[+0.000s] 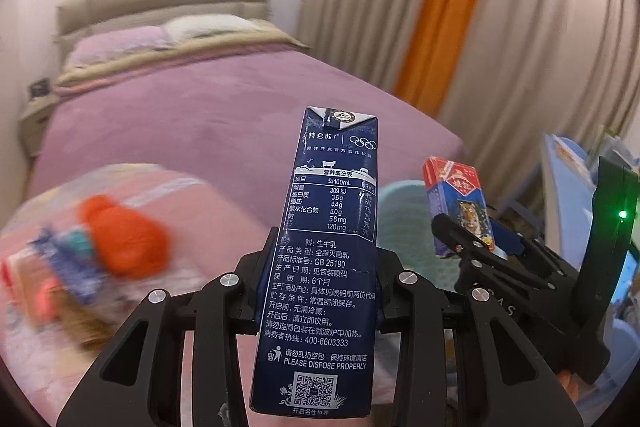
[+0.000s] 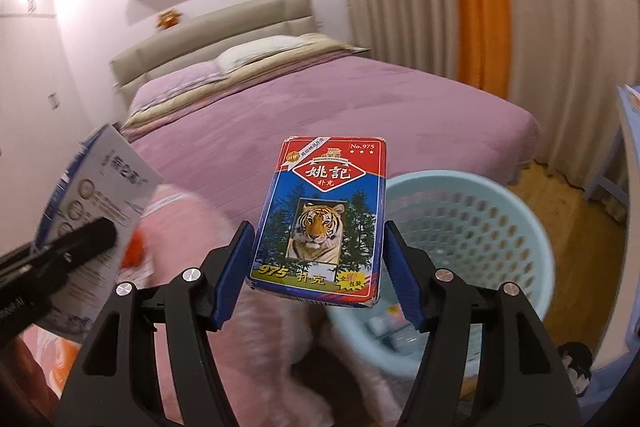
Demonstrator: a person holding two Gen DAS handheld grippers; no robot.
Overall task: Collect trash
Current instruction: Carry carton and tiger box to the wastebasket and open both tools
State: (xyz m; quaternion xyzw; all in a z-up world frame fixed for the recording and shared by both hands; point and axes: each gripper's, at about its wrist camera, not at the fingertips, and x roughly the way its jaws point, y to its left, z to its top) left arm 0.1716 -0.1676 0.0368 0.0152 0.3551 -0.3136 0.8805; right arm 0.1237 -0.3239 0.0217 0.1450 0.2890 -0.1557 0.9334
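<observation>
Left gripper: closed on a dark blue milk carton, both fingers pressed against its sides, the carton upright and held in the air over a pink cushioned surface. The left wrist view alone shows the carton's printed nutrition panel, its disposal notice and QR code. It also shows blurred wrappers and an orange item lying on that pink surface at left; they are too smeared to identify.

Right gripper: its blue pads sit at either edge of a playing-card box with a red and blue face and a tiger picture. A narrow gap seems to show at each pad, so whether the box is firmly clamped cannot be told from this view. In the left wrist view the same card box appears at right, raised on the right gripper.

Basket: the right wrist view shows a light blue perforated basket on the wooden floor, just right of and below the card box, with some small items at its bottom, unclear. The left wrist view shows only part of the basket, between the two held items.

The milk carton's pale side shows at the left edge of the right wrist view.

Background in both views: a bed with a purple cover, and beige and orange curtains.
</observation>
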